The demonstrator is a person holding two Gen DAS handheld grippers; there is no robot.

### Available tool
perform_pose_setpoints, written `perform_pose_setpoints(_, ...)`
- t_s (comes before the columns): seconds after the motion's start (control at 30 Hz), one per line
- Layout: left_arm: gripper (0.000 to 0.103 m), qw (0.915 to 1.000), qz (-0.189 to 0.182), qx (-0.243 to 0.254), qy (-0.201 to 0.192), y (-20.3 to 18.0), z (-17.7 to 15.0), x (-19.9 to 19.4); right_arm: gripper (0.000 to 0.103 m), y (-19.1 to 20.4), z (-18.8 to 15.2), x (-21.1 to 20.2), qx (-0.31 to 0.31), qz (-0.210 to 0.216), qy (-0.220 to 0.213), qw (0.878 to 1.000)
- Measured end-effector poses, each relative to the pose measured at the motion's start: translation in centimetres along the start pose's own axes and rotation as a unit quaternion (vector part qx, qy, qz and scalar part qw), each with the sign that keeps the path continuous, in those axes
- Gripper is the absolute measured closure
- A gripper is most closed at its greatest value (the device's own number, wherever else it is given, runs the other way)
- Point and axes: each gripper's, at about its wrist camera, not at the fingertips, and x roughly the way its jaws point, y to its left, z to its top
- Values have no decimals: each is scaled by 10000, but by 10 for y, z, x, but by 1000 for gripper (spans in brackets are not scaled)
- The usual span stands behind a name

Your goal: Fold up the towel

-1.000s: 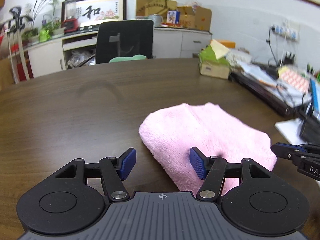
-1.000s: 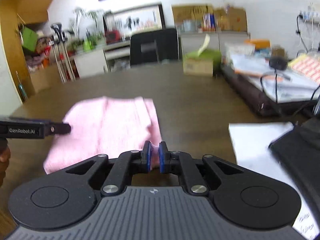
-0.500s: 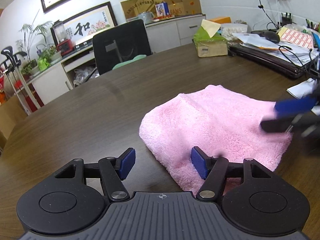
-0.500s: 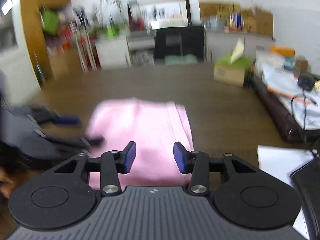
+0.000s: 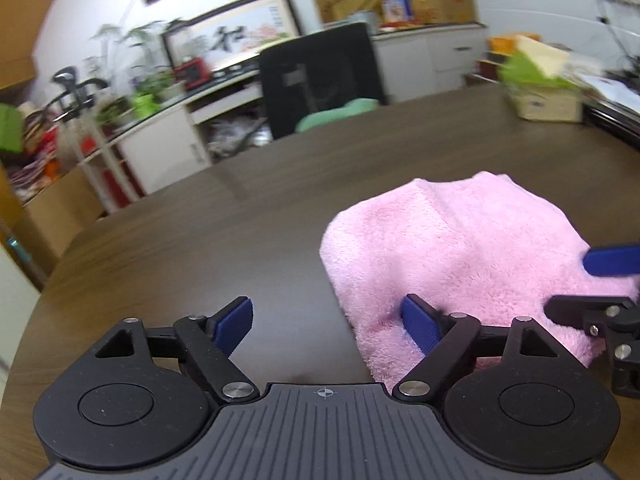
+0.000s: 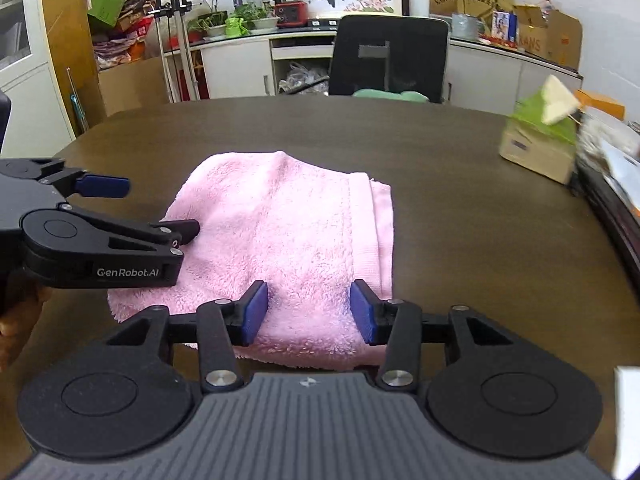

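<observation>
A pink towel (image 6: 288,240) lies folded into a thick pad on the dark wooden table (image 6: 460,200); in the left wrist view the towel (image 5: 460,248) fills the right half. My left gripper (image 5: 328,326) is open at the towel's left edge, one blue pad over bare table, the other resting on the pile. It shows in the right wrist view as the left gripper (image 6: 160,210), open. My right gripper (image 6: 308,312) is open over the towel's near edge, both pads above the pile. The right gripper (image 5: 592,280) enters the left wrist view from the right.
A tissue box (image 6: 536,144) with a green top stands at the table's right side, next to papers and cables. A black office chair (image 6: 388,60) sits behind the far edge. Cabinets, plants and boxes line the back wall. A white sheet (image 6: 628,420) lies at lower right.
My right gripper went from shut to open and moved in over the towel's near edge. The left gripper stayed open at the towel's left edge while its view swung left.
</observation>
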Motion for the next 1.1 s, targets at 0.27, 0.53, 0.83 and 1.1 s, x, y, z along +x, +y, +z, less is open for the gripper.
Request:
perform_pose_setpoints(0.27, 26, 9975, -122, -554, -423, 33, -14, -42, 51, -5, -1, -14, 394, 422, -384, 9976)
perform_pose_setpoints(0.53, 26, 9985, 304, 394, -243, 3, -38, -36, 40, 1, -4, -15, -8, 204, -327, 9993)
perform_pose_setpoints(0.83, 21, 9921, -260, -1215, -181, 57, -41, -54, 29, -7, -9, -42, 191, 145, -715, 9972)
perform_pose_setpoints(1.1, 11, 9871, -98, -1597, -115, 48, -71, -83, 17, -26, -46, -72, 420, 24, -610, 9972)
